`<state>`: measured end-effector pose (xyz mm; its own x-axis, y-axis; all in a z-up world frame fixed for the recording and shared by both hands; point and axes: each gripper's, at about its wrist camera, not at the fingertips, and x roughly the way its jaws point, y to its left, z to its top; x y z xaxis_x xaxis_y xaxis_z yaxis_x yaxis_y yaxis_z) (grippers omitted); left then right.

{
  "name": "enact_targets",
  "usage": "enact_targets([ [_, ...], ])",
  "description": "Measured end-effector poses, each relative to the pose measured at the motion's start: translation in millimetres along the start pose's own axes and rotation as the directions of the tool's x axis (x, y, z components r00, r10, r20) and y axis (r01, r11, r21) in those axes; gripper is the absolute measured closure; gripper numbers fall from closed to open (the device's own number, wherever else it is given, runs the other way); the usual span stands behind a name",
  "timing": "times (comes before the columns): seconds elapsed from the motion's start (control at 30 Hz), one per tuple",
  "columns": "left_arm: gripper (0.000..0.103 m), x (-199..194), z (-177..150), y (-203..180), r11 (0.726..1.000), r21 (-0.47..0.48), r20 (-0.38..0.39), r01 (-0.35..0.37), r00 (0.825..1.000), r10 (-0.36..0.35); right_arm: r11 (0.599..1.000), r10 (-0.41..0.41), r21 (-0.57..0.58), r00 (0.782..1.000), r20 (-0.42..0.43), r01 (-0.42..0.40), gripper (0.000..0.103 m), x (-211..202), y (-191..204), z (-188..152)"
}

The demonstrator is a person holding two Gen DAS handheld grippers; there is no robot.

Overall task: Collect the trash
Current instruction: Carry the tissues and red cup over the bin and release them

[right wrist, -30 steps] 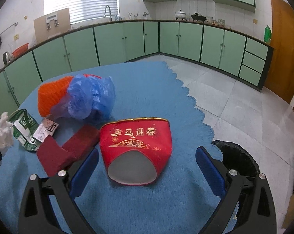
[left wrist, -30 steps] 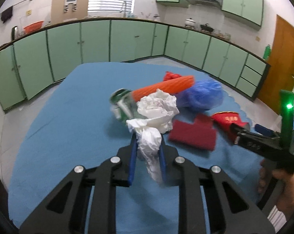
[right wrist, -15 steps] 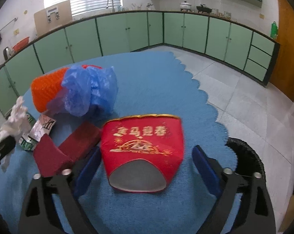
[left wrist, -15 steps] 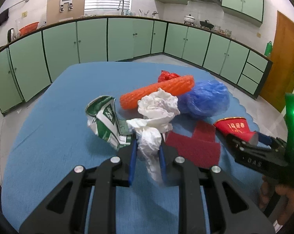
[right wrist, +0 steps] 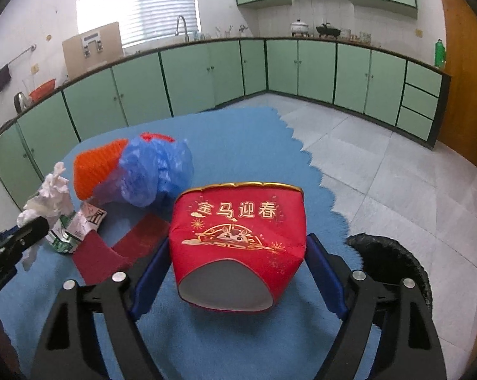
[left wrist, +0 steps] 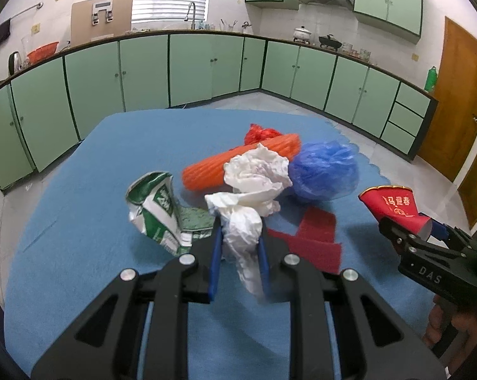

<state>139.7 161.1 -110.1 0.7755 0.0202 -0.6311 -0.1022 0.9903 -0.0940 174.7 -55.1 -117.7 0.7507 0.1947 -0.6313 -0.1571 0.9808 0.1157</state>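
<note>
Red paper cup (right wrist: pixel 238 237) reading "金马迎春" sits gripped by right gripper (right wrist: pixel 238 278); left gripper (left wrist: pixel 238 253) clamps white tissue (left wrist: pixel 244 231)

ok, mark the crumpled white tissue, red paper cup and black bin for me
crumpled white tissue (left wrist: pixel 243 231), left wrist view, wad between the jaws
red paper cup (right wrist: pixel 238 221), right wrist view, printed side wall
black bin (right wrist: pixel 393 262), right wrist view, dark liner inside
</note>
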Motion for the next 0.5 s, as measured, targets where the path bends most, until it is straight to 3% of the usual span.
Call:
enact_targets([
  [0.27, 0.084, -9, 11, -38, 0.997, 0.042, 0.029, 0.071, 0.997, -0.072, 0.999, -0.032, 0.042, 0.998, 0.046, 0.030, 0.021, -32, -30, 9],
  [0.5, 0.084, 1, 19, -98, 0.981, 0.090, 0.018, 0.173, 0.984, -0.175, 0.992, -0.097, 0.086, 0.993, 0.070, 0.091, 0.021, -52, -74, 10],
])
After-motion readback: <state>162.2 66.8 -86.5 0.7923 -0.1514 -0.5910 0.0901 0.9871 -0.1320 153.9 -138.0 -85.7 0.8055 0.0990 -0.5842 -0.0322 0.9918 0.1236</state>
